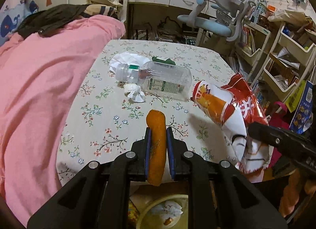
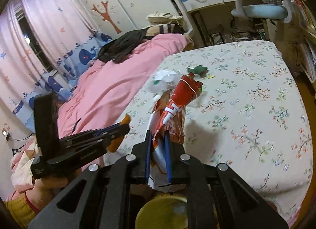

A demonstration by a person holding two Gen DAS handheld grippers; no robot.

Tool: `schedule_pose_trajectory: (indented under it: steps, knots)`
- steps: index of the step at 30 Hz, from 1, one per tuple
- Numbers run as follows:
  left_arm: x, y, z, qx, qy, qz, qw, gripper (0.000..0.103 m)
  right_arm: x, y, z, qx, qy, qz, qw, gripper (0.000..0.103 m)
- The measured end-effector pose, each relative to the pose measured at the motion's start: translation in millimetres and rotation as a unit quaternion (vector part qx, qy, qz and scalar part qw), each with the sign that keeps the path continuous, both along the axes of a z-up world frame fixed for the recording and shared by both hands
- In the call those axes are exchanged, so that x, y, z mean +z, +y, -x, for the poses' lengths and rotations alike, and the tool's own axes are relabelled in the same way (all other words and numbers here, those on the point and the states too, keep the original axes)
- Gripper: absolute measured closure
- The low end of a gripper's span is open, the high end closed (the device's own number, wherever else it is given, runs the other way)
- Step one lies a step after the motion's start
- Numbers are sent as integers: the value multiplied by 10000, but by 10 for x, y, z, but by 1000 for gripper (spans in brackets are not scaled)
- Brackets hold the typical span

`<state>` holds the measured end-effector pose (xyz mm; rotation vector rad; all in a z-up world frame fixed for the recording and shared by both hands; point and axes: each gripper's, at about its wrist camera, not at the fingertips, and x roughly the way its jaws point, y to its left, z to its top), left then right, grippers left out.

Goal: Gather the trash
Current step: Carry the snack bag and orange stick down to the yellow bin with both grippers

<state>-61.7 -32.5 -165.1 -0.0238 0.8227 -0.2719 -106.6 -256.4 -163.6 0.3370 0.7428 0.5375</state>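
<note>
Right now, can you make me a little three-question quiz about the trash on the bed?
1. True or false: the left gripper is shut on the orange peel.
2. What does the right gripper hold? A) bottle B) snack bag C) tissue
3. Fill in: the clear bottle lies on its ____ on the flowered sheet.

Key:
1. True.
2. B, the red snack bag.
3. Side; a crumpled tissue sits beside it.

pink quilt [image 1: 39, 82] beside floral tablecloth [image 1: 110, 130]; blue chair [image 1: 217, 23] behind.
</note>
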Motion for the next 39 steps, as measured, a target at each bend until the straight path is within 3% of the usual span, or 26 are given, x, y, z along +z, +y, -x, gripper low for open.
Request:
schedule_pose_trajectory:
  steps: [15,20,26,33,35,39]
  knots:
    - [60,30,390,44,-240,-172,9996,88,-160,139,457,230,138,13,9996,90]
    - [62,36,485,34,-241,-154,9996,88,-282,247,628,391,384,93,9985,90]
    - [54,38,627,2,-213,-121,9997,88,-562,462,827,724,1028,420,9912,90]
    - [4,-3,826,-50,-116,-126,9998,88,-854,612,945,871,1674,888,9780,78]
    - [-15,-20,873,-65,-74,-135,9999,88,-852,562,952,757,1640,857,9798,76]
    - [-56,-54,973,-106,27,-140,9998,88,-752,373,973,293,1368,735,9874,56]
